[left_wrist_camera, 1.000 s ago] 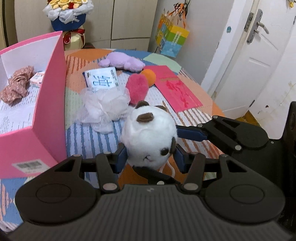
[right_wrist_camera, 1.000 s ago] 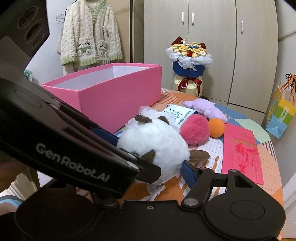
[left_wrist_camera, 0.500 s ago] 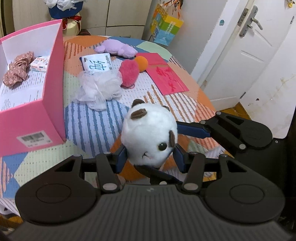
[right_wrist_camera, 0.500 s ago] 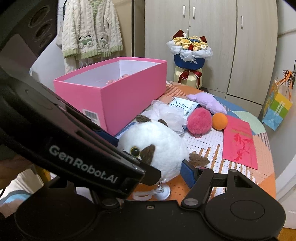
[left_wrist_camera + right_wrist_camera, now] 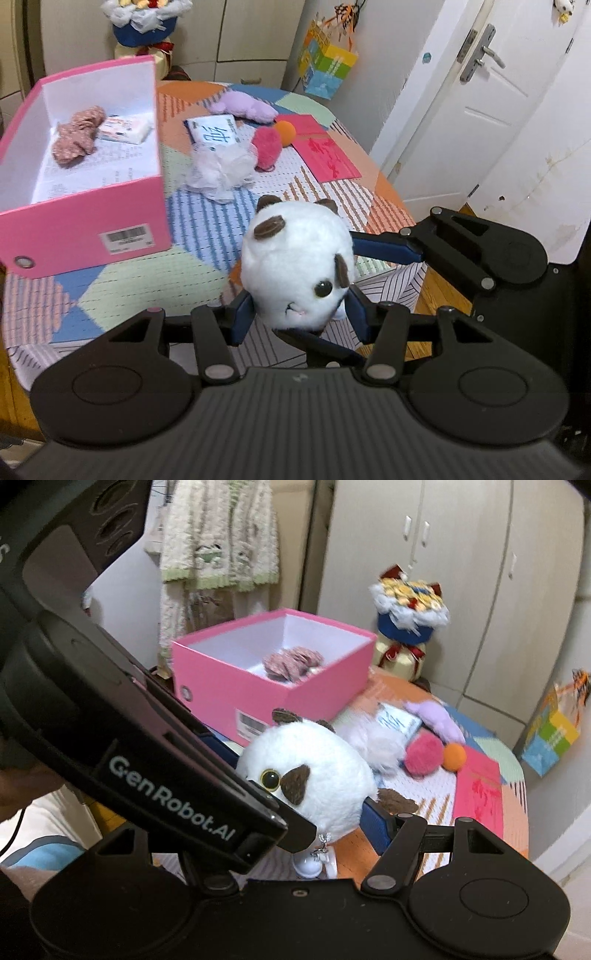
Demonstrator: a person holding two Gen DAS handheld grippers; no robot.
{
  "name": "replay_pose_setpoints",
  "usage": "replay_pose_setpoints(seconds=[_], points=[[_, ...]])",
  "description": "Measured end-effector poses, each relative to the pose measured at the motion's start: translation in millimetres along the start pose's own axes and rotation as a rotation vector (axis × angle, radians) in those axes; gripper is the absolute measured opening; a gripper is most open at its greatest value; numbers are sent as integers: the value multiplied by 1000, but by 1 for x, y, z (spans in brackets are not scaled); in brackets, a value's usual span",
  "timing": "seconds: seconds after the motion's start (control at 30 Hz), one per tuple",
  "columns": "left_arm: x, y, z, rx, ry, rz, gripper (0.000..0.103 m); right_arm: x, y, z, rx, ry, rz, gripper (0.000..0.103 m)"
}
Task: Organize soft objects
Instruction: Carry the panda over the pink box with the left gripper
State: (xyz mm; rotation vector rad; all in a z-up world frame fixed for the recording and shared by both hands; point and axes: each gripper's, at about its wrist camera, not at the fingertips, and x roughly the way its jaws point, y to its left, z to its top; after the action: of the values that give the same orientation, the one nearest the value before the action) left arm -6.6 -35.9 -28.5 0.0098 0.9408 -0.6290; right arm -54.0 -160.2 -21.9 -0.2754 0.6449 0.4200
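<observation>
white plush (image 5: 295,266) now lifted well clear of the table (image 5: 122,280), higher than a second ago, pink box (image 5: 92,225) interior now visible below-left. left gripper (image 5: 297,310) clamped on the plush, right gripper (image 5: 317,805) pinching it too (both at once). box holds a floral scrunchie (image 5: 75,134). likely next: carry over box, drop. pink pompom (image 5: 266,147) and mesh puff (image 5: 221,171) not yet packed.

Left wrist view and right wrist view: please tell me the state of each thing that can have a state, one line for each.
white plush toy: lifted above the table, clamped by both grippers
left gripper: shut on the plush
right gripper: shut on the plush
pink box: open, no lid on, holds a floral scrunchie and a small packet
white door: closed
</observation>
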Motion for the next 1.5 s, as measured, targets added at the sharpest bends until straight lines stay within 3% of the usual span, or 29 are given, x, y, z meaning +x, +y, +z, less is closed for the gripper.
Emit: replay_pose_setpoints(seconds=[0.5, 0.7, 0.87, 1.07, 1.2, 1.5], points=[[-65, 47, 23, 19, -136, 35, 50, -12, 41, 60, -171, -151, -14, 73], [-67, 83, 50, 5, -193, 95, 50, 18, 45, 94, -169, -213, 8, 73], [-52, 124, 77, -41, -192, 132, 50, 64, 32, 122, -105, -230, 72, 73], [-14, 178, 106, -125, -120, 154, 50, 127, 19, 144, -74, -207, 143, 73], [11, 203, 115, -185, -83, 160, 50, 174, 8, 151, -26, -125, 203, 73], [45, 225, 122, -248, -23, 110, 51, 206, -3, 154, -47, -6, 220, 73]])
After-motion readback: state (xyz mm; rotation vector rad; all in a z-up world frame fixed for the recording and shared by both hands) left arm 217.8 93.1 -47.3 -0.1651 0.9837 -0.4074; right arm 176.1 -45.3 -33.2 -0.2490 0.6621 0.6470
